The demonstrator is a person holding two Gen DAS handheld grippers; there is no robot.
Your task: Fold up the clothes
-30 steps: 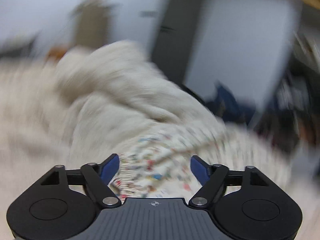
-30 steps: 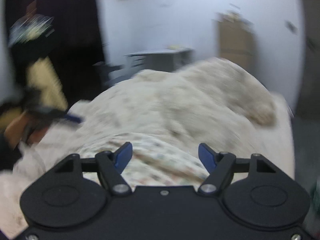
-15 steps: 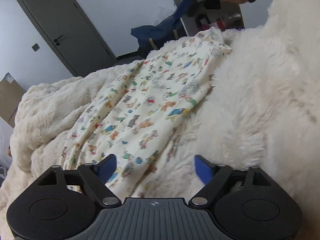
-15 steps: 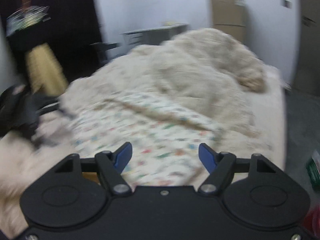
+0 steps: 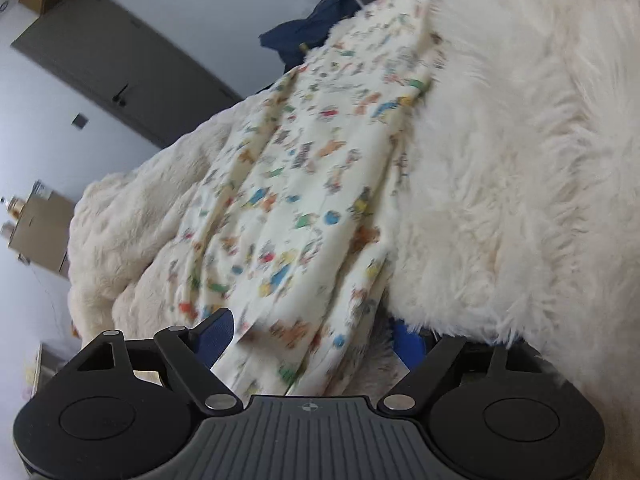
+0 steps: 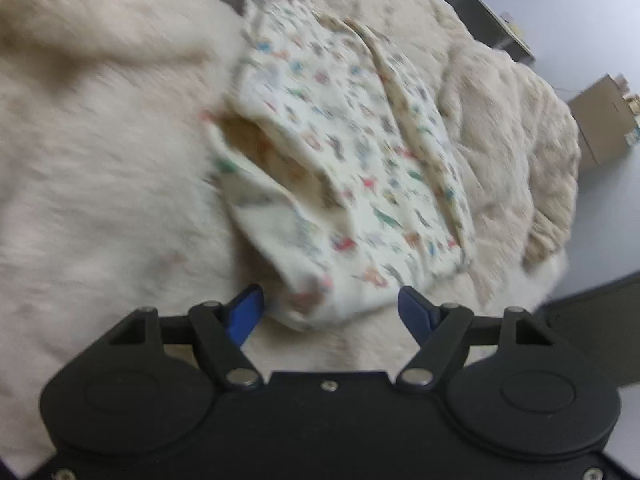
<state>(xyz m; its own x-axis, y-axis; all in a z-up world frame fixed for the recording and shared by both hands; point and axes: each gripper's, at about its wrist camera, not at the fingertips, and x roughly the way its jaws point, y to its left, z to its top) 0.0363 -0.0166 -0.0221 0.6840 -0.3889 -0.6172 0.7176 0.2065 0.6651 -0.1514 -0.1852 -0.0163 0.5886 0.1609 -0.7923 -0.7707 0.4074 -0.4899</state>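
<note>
A cream garment with a small colourful print (image 5: 304, 184) lies stretched out on a fluffy white blanket (image 5: 500, 160). My left gripper (image 5: 312, 338) is open and low over one end of it. The cloth edge lies between the blue pads, and they do not press on it. In the right wrist view the garment (image 6: 352, 148) shows a fold and a gaping opening near its close end. My right gripper (image 6: 332, 306) stands open right at that end, its pads on either side of the cloth tip without pinching it.
A beige quilted blanket (image 6: 512, 120) covers the bed beside the white blanket (image 6: 100, 140). Beyond the bed are a grey door (image 5: 120, 60), a dark blue bag (image 5: 304, 36), a cardboard box (image 6: 600, 120) and a grey desk (image 6: 480, 8).
Both grippers have rolled and dropped closer to the garment, one at each end. The garment now lies spread on the bed, with its ends between the open fingers.
</note>
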